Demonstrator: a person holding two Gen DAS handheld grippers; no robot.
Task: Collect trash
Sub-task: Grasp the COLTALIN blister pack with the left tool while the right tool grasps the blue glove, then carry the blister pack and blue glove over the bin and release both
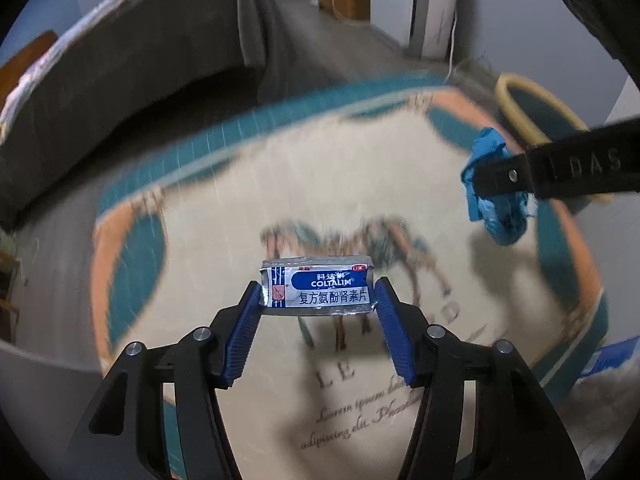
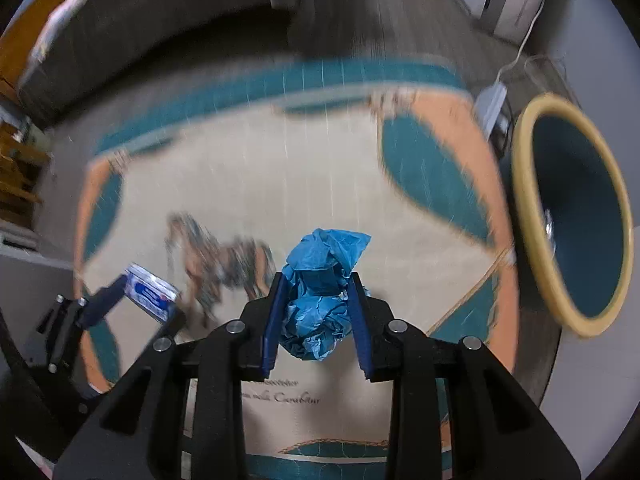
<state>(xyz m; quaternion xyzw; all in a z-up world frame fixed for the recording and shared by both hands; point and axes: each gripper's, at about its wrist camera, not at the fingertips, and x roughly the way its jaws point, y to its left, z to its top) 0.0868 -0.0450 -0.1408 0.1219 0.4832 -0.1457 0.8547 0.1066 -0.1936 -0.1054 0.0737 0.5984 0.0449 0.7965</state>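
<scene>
From the left wrist, the left gripper is clamped on a small foil medicine sachet, its blue pads pressing the two short ends, the sachet held clear above the patterned rug; the hold is only at the edges of a thin, slippery packet, so I judge it could buckle or slide out if the hand swings fast; to the right the right gripper shows side-on, closed on a crumpled blue paper wad, with the yellow-rimmed bin just behind it. From the right wrist, the right gripper squeezes the wad between its pads, also off the rug; loose folds hang past the fingers and might tear away or snag; the bin lies tipped toward the camera at the rug's right edge, apart from both grippers, so a careless drop could miss its mouth or knock the rim; the left gripper with its sachet sits low left.
</scene>
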